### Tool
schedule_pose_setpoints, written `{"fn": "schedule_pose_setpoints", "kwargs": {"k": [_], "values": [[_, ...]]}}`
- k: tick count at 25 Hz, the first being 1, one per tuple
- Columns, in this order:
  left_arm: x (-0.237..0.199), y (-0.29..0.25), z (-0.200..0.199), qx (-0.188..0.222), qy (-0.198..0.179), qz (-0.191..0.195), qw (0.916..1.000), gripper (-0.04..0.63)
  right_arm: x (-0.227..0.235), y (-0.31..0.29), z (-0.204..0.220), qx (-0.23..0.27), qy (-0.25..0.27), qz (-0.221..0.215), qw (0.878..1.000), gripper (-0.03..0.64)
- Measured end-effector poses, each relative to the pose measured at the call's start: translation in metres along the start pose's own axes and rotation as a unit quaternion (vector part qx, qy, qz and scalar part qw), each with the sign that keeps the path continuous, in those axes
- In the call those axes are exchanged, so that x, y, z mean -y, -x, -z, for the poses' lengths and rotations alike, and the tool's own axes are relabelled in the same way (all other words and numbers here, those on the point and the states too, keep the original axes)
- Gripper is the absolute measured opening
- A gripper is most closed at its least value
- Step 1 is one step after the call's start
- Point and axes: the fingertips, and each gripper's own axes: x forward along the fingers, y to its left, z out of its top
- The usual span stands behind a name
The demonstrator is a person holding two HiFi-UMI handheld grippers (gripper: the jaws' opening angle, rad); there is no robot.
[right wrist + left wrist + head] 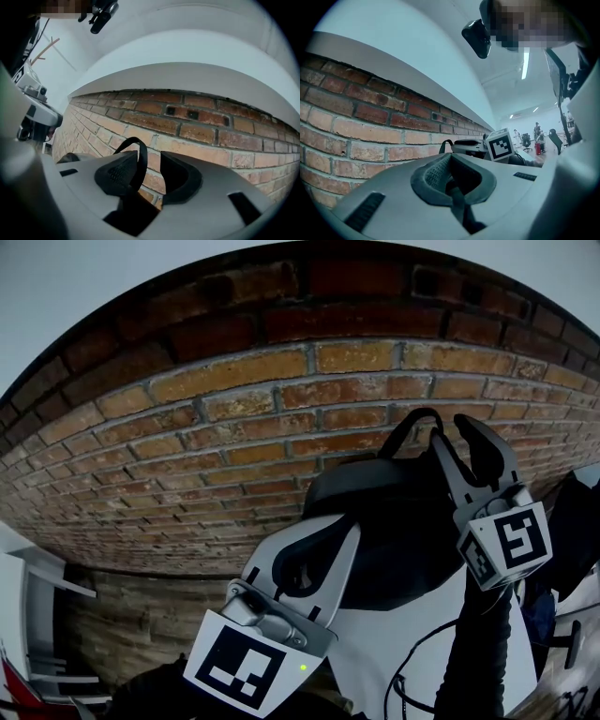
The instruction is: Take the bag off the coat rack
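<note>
- The bag (375, 521) is dark and rounded and sits close in front of the brick wall (216, 427).
- It is probably soft-sided and light, so expect sag and swing.
- Hold point: the strap loop (138, 154) at the top of the bag, in front of the wall.
- Right gripper (152, 168): fingers apart, with the loop between them, unclamped.
- Left gripper (450, 176): fingers together. Whether they pinch anything cannot be told.

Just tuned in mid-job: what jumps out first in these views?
The red brick wall fills the head view, with a black bag in front of it at centre right. The right gripper stands open with the bag's handle loop between its jaws; the left gripper, lower left, is shut.
</note>
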Motion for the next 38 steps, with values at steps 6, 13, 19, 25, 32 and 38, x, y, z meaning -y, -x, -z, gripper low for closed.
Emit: {"fn": "schedule_pose_setpoints", "kwargs": {"k": [6, 13, 19, 25, 32, 38], "values": [[0.011, 0.0, 0.003, -0.001, 0.001, 0.009, 1.0, 0.009, 0.001, 0.013, -0.004, 0.015, -0.003, 0.014, 1.0, 0.158], [0.028, -0.013, 0.03, -0.015, 0.014, 0.036, 0.9991, 0.009, -0.008, 0.046, -0.016, 0.037, -0.012, 0.029, 0.999, 0.158], [0.043, -0.026, 0.047, -0.023, 0.038, 0.061, 0.9971, 0.009, -0.019, 0.093, -0.016, 0.044, -0.034, 0.067, 0.996, 0.156], [0.046, -0.025, 0.054, -0.022, 0.056, 0.069, 0.9958, 0.009, -0.058, 0.112, -0.005, 0.045, -0.091, 0.054, 0.993, 0.156], [0.057, 0.0, 0.059, -0.011, 0.062, 0.087, 0.9942, 0.009, -0.108, 0.134, 0.015, 0.03, -0.151, 0.071, 0.985, 0.156], [0.057, 0.042, 0.055, 0.002, 0.061, 0.078, 0.995, 0.009, -0.165, 0.144, 0.011, 0.007, -0.18, 0.056, 0.982, 0.155]]}}
